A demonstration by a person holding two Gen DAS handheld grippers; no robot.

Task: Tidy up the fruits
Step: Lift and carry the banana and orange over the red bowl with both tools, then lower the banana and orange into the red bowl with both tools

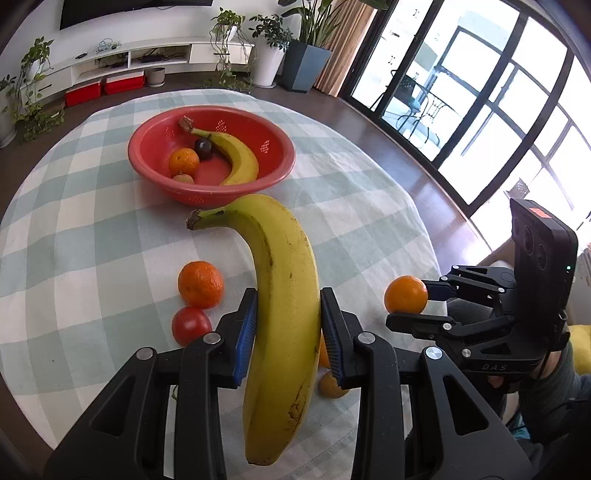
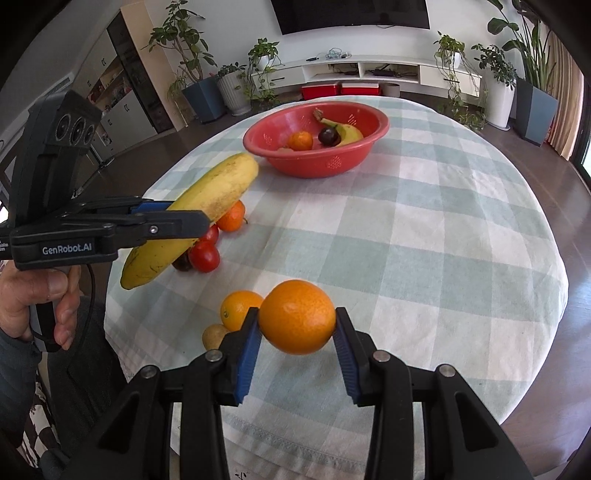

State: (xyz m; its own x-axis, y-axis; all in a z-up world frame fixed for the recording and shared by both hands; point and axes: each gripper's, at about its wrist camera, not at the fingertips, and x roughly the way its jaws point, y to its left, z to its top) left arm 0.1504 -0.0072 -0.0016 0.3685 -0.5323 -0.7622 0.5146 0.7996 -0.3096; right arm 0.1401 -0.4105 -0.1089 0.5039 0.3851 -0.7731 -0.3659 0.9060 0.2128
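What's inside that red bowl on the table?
The red bowl holds a banana, an orange, a dark round fruit and a small pale fruit, partly hidden by the near rim; anything beneath them is covered.

"GenRobot.AI" on left gripper [image 2: 192,218] body; "DAS" on right gripper [image 1: 424,301] body.

A home living room. A round table [image 2: 461,236] with a pale green checked cloth stands in the middle. Behind the table, a wall-mounted television [image 2: 352,14] hangs above a long white media console [image 2: 369,72]. Potted houseplants [image 2: 264,55] flank the console, and glazed balcony doors [image 1: 480,92] stand beside the table.
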